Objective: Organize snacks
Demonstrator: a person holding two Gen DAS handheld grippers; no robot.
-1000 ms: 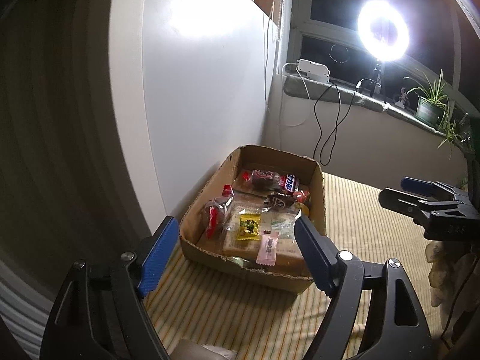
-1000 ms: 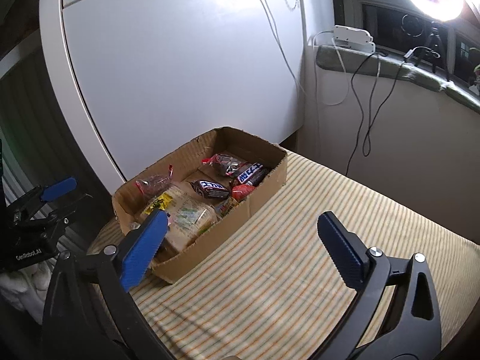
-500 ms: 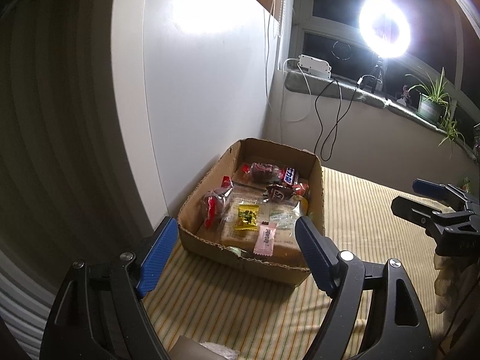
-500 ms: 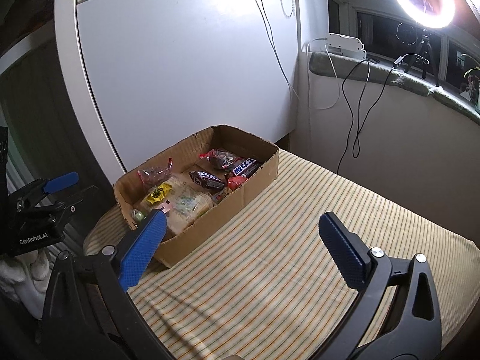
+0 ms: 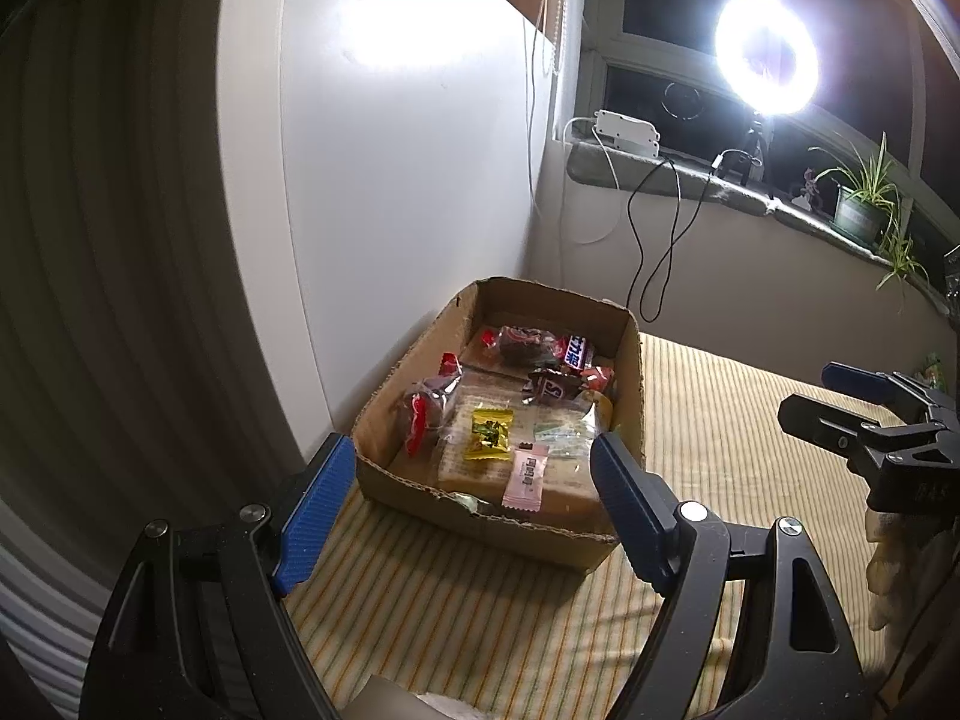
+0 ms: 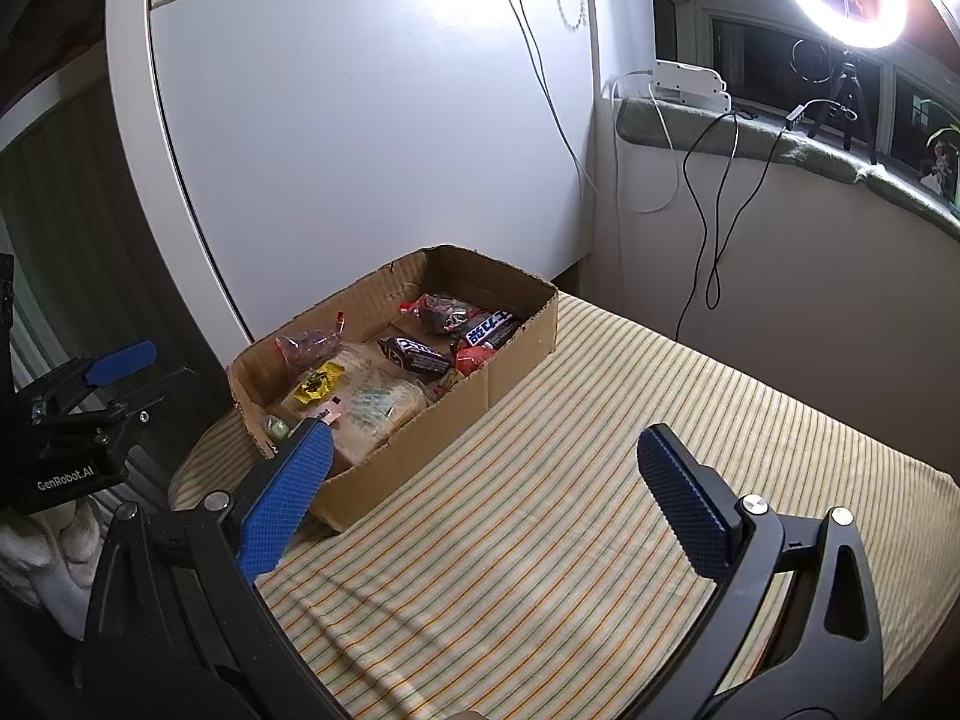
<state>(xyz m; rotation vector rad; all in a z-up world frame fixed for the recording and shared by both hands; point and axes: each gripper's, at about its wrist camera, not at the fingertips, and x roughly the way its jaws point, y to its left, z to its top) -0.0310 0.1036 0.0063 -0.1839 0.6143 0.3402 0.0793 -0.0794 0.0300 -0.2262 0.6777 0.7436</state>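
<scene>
A shallow cardboard box (image 5: 420,354) (image 6: 516,360) sits on the striped tablecloth against a white cabinet. It holds several snacks: a yellow candy (image 5: 491,433) (image 6: 317,383), a pink candy (image 5: 527,476), chocolate bars (image 5: 555,385) (image 6: 415,355), red-wrapped sweets (image 5: 423,408) and a large clear biscuit pack (image 6: 372,408). My left gripper (image 5: 474,504) is open and empty, just short of the box's near wall. My right gripper (image 6: 486,492) is open and empty, above the cloth to the right of the box. Each gripper shows in the other's view, the right one (image 5: 864,414) and the left one (image 6: 90,384).
The white cabinet (image 6: 360,150) stands right behind the box. A windowsill (image 5: 690,180) carries a power strip, hanging cables, a ring light (image 5: 767,54) and a potted plant (image 5: 858,210). The striped cloth (image 6: 660,396) stretches right of the box.
Both grippers have drawn back and risen a little from the box, which looks smaller now. Both stay open and empty. The snacks have not moved.
</scene>
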